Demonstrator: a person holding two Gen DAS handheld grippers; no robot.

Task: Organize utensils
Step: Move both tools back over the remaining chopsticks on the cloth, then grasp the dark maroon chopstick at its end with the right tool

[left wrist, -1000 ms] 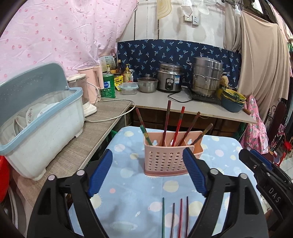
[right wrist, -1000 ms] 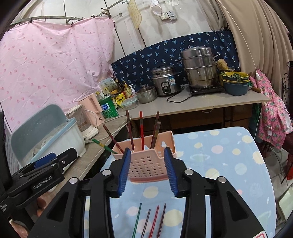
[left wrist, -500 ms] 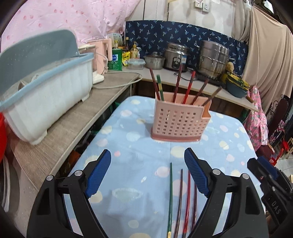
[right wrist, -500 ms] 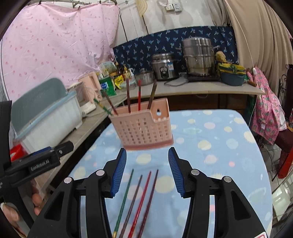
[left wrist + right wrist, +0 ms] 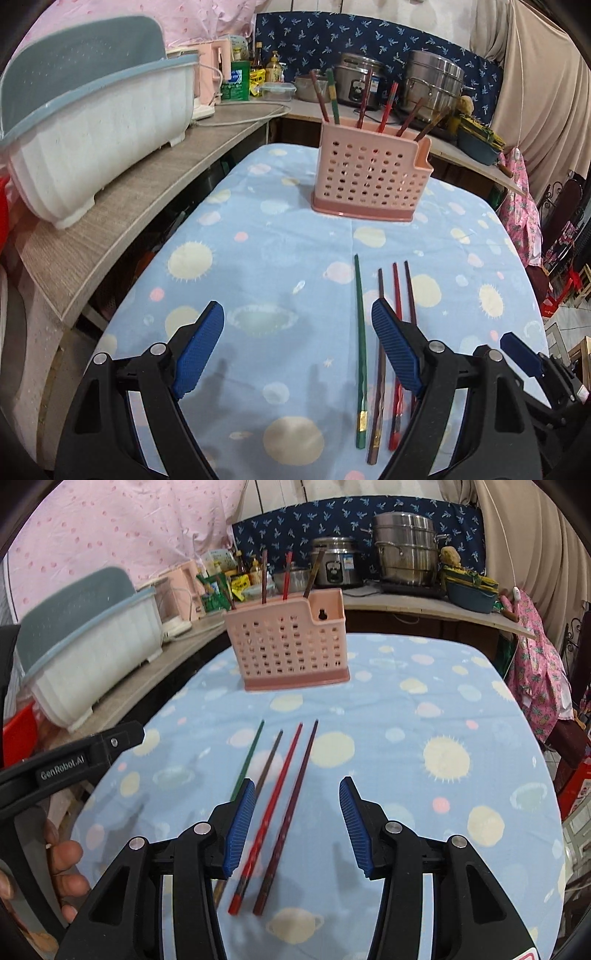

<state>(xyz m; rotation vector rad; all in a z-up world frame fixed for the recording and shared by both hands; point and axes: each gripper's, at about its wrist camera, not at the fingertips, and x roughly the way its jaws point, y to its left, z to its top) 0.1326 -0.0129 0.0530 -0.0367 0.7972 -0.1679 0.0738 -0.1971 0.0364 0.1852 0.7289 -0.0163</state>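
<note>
A pink perforated utensil holder (image 5: 369, 173) stands on the blue patterned tablecloth (image 5: 258, 266) with several chopsticks upright in it; it also shows in the right wrist view (image 5: 291, 646). Several loose chopsticks lie side by side nearer me: green (image 5: 359, 317), brown (image 5: 380, 295), red (image 5: 396, 284) and dark maroon (image 5: 409, 291). In the right wrist view they are green (image 5: 251, 753), brown (image 5: 269, 760), red (image 5: 280, 801) and maroon (image 5: 295, 797). My left gripper (image 5: 297, 350) is open and empty, left of them. My right gripper (image 5: 297, 823) is open, low over the red and maroon ones.
A white and blue dish rack (image 5: 92, 122) sits on the grey counter (image 5: 129, 206) to the left. Pots, a rice cooker (image 5: 358, 85) and bottles stand on the far counter. The table edge drops off at left and right. A pink cloth (image 5: 539, 672) hangs at right.
Both grippers have tilted down and drawn nearer the table, so the loose chopsticks now lie under and between the fingers. The right gripper has opened wider. Nothing was picked up.
</note>
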